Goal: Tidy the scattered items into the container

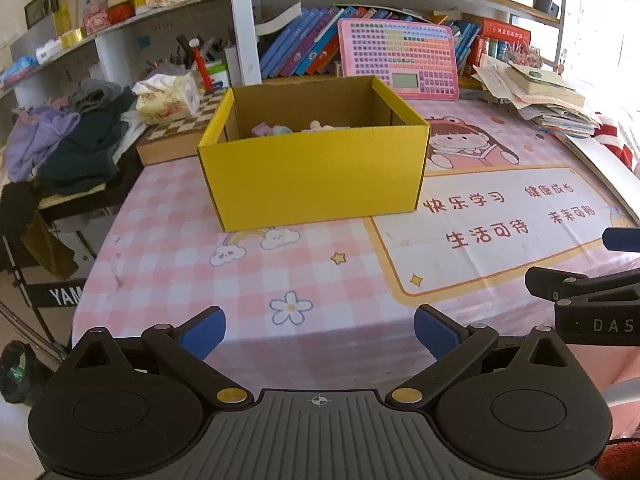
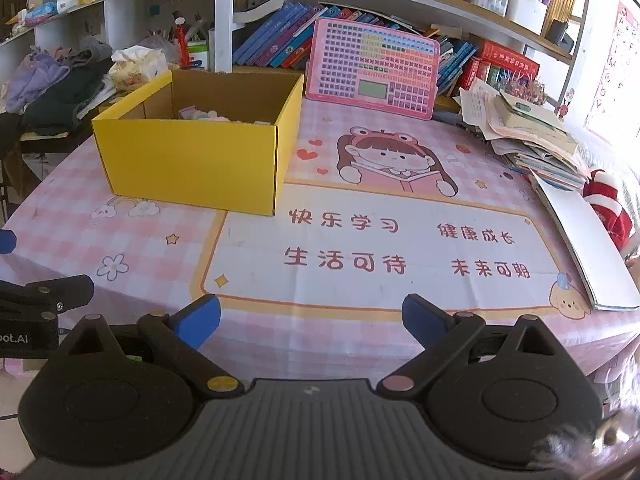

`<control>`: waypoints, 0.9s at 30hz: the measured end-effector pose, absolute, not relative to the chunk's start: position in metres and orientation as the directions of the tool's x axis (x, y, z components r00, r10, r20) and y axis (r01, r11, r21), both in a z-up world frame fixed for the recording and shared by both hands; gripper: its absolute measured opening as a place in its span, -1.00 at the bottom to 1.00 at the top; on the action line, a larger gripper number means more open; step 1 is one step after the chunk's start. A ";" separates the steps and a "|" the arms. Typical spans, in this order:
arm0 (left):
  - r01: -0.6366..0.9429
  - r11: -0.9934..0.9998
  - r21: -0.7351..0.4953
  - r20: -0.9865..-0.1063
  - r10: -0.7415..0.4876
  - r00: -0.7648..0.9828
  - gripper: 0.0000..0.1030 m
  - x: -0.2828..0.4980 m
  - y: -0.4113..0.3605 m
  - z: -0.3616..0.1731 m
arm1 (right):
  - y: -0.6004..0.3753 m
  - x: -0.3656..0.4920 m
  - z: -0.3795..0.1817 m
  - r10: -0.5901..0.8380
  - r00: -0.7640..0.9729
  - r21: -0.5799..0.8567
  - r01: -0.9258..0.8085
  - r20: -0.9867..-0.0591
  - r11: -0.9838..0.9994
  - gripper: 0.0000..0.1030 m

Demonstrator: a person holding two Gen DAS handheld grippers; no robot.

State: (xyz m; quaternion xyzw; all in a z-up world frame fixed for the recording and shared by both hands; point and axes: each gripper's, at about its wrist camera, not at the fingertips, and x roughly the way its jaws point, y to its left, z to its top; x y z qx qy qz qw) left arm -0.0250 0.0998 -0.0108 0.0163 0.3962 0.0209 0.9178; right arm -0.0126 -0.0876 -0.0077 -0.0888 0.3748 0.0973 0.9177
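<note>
Clothes pile (image 1: 76, 136) left of yellow box (image 1: 316, 178) – left view only, left claw (image 1: 320, 330) and right claw (image 2: 311, 320) both wide apart – empty, above worktop (image 2: 360, 320)

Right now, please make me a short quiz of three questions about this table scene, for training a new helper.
1. True or false: the left gripper holds a toy between its blue pads.
2. Which thing leans against the books behind the yellow box?
A. a pink keypad board
B. a green lamp
C. a round clock
3. Fill the gap: the small pastel items lie ____ the box.

Key:
1. False. Both the left gripper and the right gripper are open with nothing between the pads.
2. A, the pink keypad board.
3. inside
</note>
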 end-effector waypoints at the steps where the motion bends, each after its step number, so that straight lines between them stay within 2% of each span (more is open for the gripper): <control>1: -0.025 0.999 0.045 -0.729 0.050 0.682 0.98 -0.025 0.100 -0.012 | -0.087 -0.012 -0.008 0.112 0.698 -0.088 -0.244 -0.708 0.966 0.91; 27: 0.005 0.998 0.060 -0.756 0.042 0.653 0.98 -0.018 0.099 -0.019 | -0.079 -0.003 -0.014 0.121 0.672 -0.084 -0.265 -0.731 0.961 0.92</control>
